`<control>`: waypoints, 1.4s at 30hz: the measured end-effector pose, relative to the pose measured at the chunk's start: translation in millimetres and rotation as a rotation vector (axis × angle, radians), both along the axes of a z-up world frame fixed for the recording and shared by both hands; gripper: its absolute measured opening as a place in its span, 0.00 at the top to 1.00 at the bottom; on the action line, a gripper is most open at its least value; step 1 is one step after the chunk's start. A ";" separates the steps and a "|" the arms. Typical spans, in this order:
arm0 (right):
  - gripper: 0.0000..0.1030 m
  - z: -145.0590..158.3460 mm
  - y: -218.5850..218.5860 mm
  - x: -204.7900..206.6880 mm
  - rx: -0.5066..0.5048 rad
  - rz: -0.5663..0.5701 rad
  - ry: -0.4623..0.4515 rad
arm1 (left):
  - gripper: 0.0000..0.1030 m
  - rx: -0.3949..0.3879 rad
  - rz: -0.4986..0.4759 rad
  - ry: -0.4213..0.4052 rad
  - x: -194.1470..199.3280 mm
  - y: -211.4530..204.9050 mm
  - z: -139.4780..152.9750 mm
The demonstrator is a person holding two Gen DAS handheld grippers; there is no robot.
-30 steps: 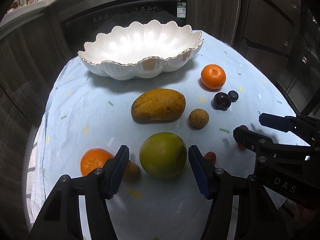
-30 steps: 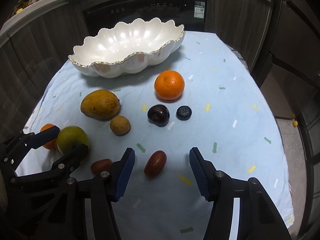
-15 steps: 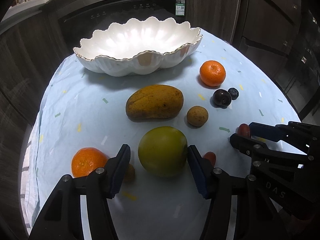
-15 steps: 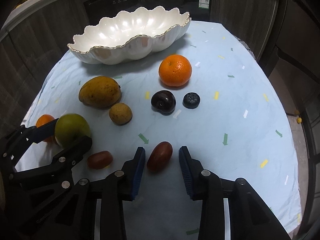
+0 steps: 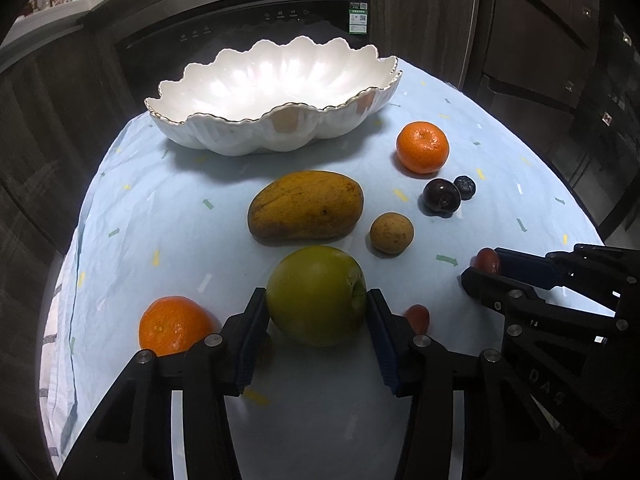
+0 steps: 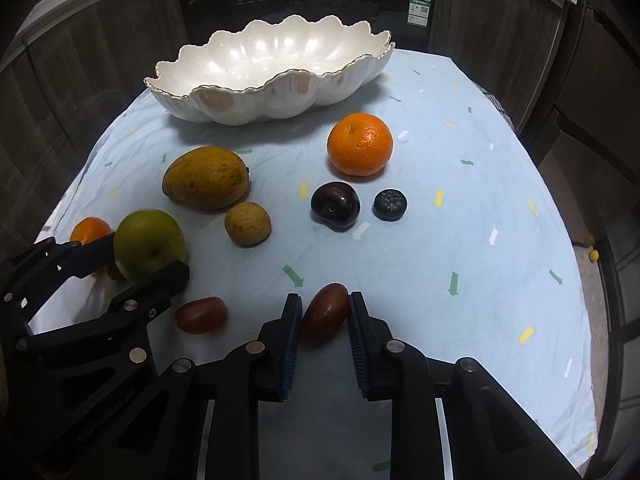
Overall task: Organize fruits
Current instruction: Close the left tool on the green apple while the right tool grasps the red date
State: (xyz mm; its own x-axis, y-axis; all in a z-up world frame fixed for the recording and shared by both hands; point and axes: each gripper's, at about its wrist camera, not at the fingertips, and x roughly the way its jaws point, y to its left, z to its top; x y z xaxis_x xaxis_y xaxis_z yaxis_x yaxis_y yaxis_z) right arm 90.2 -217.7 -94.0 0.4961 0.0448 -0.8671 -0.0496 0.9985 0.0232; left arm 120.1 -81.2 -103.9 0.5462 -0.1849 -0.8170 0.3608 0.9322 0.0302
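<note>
My left gripper is shut on a green apple, its blue pads touching both sides; the apple also shows in the right wrist view. My right gripper is shut on a dark red oblong fruit. A white scalloped bowl stands empty at the back of the table. Loose on the cloth lie a mango, two oranges, a dark plum, a blueberry, a small brown fruit and a second red fruit.
The table carries a light blue cloth with small coloured marks. Dark cabinets and an oven front stand behind the bowl. The table edge drops off at right towards the floor.
Both grippers have closed: the left pads came in onto the green apple, the right pads onto the dark red fruit. Both moved slightly forward.
</note>
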 end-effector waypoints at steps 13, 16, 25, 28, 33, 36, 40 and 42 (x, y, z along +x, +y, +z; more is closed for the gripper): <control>0.76 18.4 -4.4 -6.5 0.005 -0.006 -0.055 | 0.53 -0.013 0.014 -0.046 -9.1 3.2 17.4; 0.76 23.1 -5.1 -8.1 0.009 -0.009 -0.068 | 0.54 -0.014 0.014 -0.061 -11.9 3.0 23.2; 0.76 37.8 -4.0 -12.2 0.016 -0.007 -0.108 | 0.54 -0.017 0.029 -0.097 -17.8 5.9 39.8; 0.76 43.1 -3.5 -12.4 0.019 -0.004 -0.120 | 0.54 -0.018 0.035 -0.105 -18.0 7.0 44.5; 0.76 51.4 -2.9 -12.7 0.020 -0.001 -0.136 | 0.54 -0.022 0.041 -0.121 -18.6 8.0 51.9; 0.76 56.5 -2.5 -12.2 0.021 0.001 -0.146 | 0.54 -0.024 0.046 -0.131 -17.4 9.4 56.9; 0.76 64.0 -0.9 -7.5 0.026 0.006 -0.162 | 0.54 -0.027 0.057 -0.145 -13.2 11.7 64.8; 0.76 68.6 -0.2 -2.7 0.033 0.008 -0.172 | 0.54 -0.029 0.062 -0.152 -10.1 12.7 68.4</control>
